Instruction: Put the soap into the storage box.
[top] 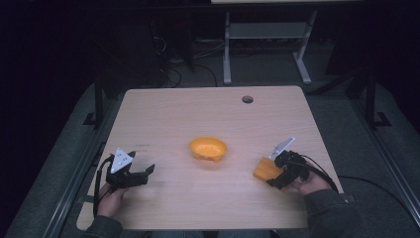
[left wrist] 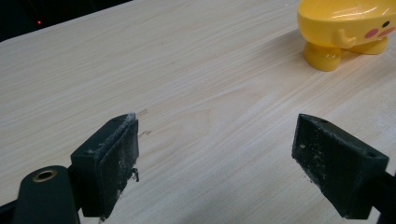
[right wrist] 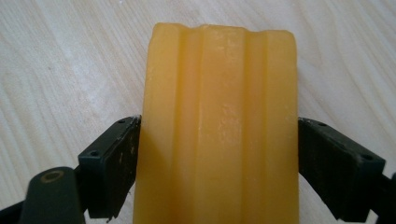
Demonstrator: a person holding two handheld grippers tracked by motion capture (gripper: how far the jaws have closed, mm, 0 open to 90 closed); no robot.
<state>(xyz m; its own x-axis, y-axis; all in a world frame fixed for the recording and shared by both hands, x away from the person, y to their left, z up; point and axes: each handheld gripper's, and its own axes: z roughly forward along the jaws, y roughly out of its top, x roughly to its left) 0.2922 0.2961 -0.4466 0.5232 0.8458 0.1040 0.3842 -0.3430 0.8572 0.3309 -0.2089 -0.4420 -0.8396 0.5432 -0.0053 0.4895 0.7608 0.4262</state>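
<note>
A yellow-orange duck-faced bowl (top: 208,148) stands on small feet at the middle of the wooden table; the left gripper view has the bowl (left wrist: 346,28) at its upper right. My left gripper (top: 143,173) rests near the table's front left, open, jaws wide apart over bare wood (left wrist: 215,154). At the front right my right gripper (top: 272,174) is shut on an orange ridged block (top: 266,169). In the right gripper view the block (right wrist: 219,130) spans the whole gap, both jaws pressed against its sides. The block is to the right of the bowl, apart from it.
The table (top: 198,114) has a round cable hole (top: 247,99) near its far edge. A white desk frame (top: 267,44) stands on the floor behind the table. A hand and a sleeve hold each gripper at the near edge.
</note>
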